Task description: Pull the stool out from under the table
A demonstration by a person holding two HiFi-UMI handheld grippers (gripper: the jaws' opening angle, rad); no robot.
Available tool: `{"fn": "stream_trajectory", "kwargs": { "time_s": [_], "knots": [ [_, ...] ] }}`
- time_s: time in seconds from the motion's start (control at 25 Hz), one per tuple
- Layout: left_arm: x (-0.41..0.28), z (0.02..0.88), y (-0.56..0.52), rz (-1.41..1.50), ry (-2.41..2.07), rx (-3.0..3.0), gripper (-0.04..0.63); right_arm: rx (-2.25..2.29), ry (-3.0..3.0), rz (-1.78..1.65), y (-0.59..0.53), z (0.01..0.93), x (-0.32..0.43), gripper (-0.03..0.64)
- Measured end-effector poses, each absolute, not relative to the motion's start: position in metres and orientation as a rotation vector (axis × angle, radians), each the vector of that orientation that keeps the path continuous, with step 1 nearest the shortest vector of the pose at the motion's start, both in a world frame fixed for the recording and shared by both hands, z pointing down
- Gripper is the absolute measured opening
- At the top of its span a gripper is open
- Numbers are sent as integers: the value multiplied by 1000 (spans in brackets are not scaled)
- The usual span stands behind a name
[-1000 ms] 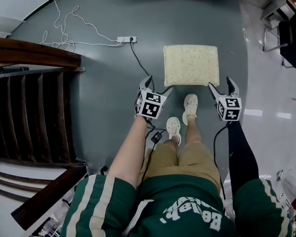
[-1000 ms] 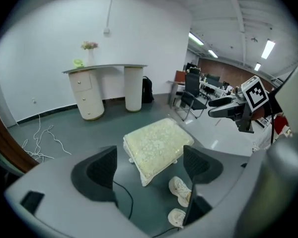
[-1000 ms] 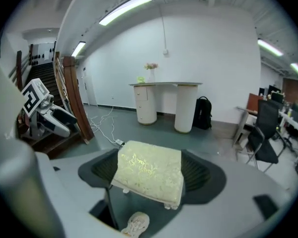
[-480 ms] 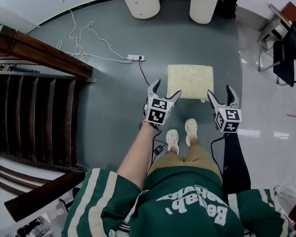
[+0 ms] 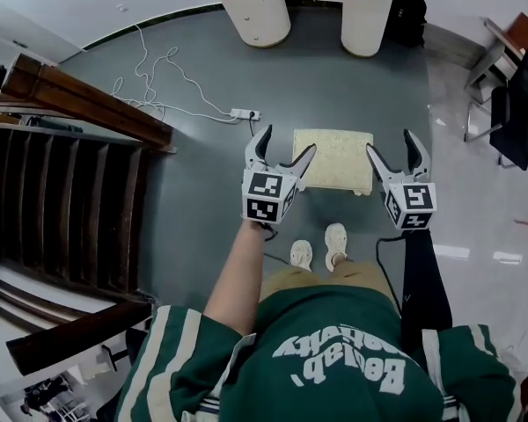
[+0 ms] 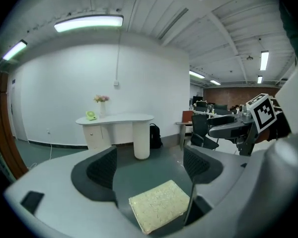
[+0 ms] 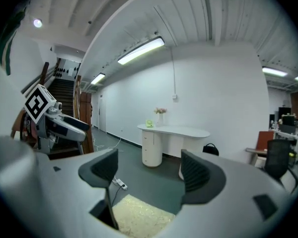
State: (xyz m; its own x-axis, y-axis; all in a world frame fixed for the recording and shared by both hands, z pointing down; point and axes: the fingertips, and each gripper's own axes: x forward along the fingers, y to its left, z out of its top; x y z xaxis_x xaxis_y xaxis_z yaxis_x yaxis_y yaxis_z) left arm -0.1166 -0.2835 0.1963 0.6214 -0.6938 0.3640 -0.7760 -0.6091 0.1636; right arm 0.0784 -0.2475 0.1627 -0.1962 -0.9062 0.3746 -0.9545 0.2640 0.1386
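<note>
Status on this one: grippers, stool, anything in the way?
Left gripper open, empty. Right gripper open, empty. Stool on the floor, out from under the table. Power strip nearby, apart from it, not blocking.

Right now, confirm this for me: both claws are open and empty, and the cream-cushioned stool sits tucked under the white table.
Not right. In the head view the cream-cushioned stool stands out on the grey floor, clear of the white table. The left claw and the right claw are open and empty, as stated.
</note>
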Motion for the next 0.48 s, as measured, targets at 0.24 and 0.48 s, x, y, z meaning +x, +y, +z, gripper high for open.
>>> {"fn": "stream_trajectory", "kwargs": {
  "time_s": [0.24, 0.48],
  "knots": [
    [-102, 137, -294, 289, -1272, 2581, 425, 1678, -2246, 37, -272, 111, 87, 405],
    [-102, 92, -303, 201, -1358, 2622, 409, 1634, -2297, -91, -280, 72, 76, 385]
  ]
}}
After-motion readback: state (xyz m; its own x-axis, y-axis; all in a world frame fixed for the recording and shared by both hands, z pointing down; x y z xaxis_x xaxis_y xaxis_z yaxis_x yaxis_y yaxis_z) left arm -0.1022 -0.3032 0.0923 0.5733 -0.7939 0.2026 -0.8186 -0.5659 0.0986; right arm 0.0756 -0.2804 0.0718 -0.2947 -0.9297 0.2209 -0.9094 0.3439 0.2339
